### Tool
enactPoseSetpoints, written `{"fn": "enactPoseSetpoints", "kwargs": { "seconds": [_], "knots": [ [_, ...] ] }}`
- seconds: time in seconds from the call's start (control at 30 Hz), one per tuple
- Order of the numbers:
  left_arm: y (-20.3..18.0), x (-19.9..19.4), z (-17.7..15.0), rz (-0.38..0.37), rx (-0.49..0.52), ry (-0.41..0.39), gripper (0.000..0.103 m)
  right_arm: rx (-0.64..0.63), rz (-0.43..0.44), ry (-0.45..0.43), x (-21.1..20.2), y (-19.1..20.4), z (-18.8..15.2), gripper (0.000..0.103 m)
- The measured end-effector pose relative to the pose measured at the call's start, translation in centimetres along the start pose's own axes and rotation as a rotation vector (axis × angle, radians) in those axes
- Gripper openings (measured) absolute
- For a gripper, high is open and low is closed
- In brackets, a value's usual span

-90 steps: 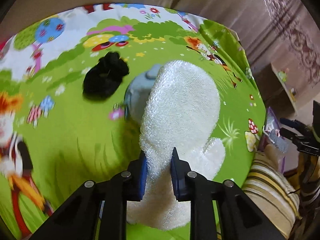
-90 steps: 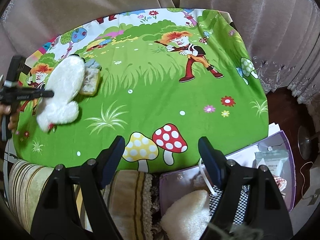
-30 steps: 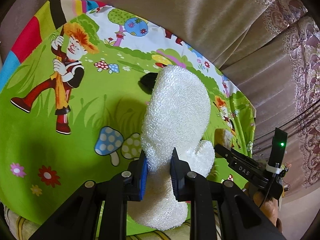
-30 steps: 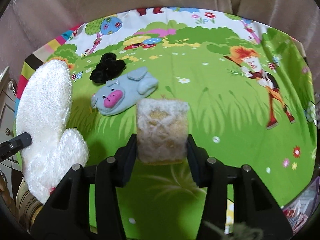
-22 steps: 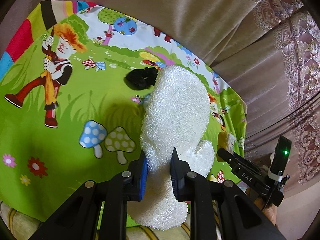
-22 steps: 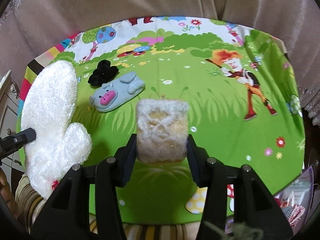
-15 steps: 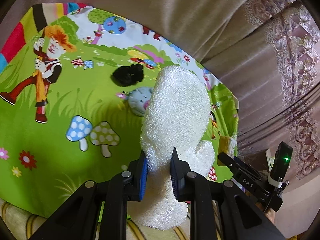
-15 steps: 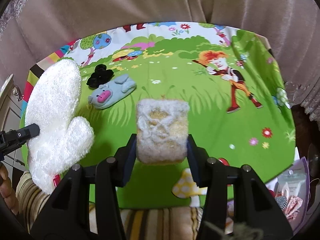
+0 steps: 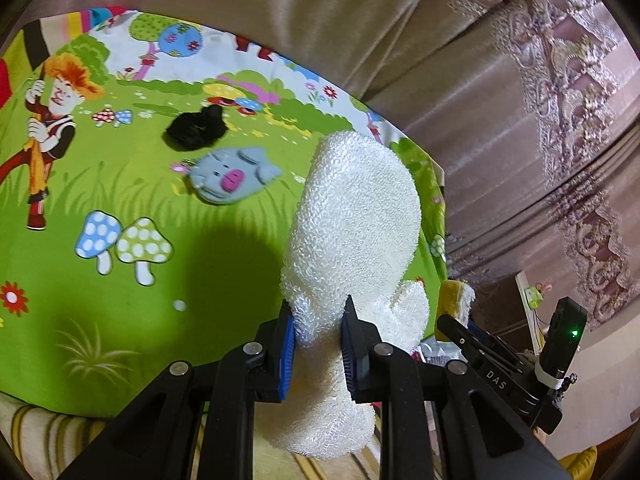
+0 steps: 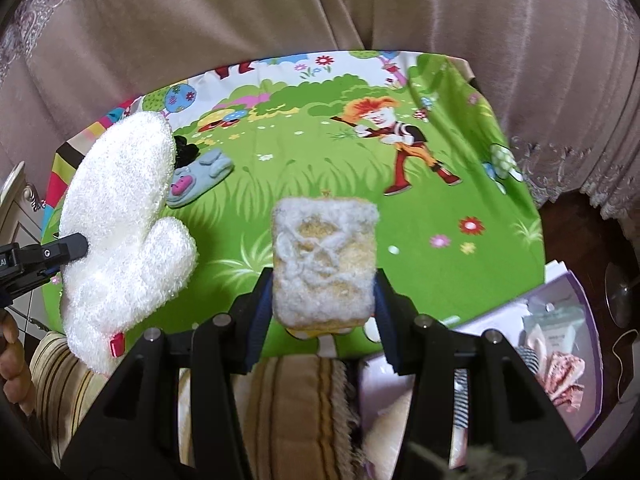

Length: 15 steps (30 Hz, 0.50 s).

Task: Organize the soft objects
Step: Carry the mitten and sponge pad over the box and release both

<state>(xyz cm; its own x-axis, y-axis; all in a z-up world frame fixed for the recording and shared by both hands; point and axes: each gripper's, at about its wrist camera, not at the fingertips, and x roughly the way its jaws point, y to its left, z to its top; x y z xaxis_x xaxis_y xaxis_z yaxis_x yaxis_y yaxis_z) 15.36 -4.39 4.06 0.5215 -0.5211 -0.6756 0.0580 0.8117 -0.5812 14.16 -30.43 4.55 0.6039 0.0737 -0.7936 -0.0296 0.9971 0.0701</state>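
Note:
My left gripper [image 9: 318,338] is shut on a fluffy white mitt [image 9: 352,224], pinching it near the cuff and holding it upright above the front edge of the cartoon cloth. The same white mitt [image 10: 120,216] shows at the left of the right wrist view. My right gripper [image 10: 322,300] is shut on a fuzzy yellow-and-white sponge [image 10: 324,264], lifted over the cloth's front edge. A grey pig-faced soft toy [image 9: 228,176] and a black scrunchie [image 9: 196,130] lie on the cloth further back. In the left wrist view, the right gripper's side and the sponge [image 9: 456,300] peek out at the right.
A green cartoon-print cloth [image 10: 400,240] covers the surface, with beige curtains [image 10: 280,20] behind. A purple box [image 10: 560,340] holding packets and soft items sits at the front right. A striped cushion [image 10: 296,408] lies under my grippers. A hand [image 10: 10,364] shows at the left edge.
Both grippers have pulled back from the cloth toward its front edge and risen a little, each keeping its grip. The pig toy and scrunchie look farther away, and the purple box has come into view.

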Motion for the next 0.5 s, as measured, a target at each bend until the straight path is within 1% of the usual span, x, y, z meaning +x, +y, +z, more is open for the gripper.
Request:
{"fn": "enactPoseSetpoints", "kwargs": {
  "seconds": [0.5],
  "knots": [
    [-5.9, 2.7, -2.5, -0.061, 0.081, 0.079, 0.021, 0.081, -0.074, -0.031, -4.3, -6.2, -3.0, 0.051]
  ]
}}
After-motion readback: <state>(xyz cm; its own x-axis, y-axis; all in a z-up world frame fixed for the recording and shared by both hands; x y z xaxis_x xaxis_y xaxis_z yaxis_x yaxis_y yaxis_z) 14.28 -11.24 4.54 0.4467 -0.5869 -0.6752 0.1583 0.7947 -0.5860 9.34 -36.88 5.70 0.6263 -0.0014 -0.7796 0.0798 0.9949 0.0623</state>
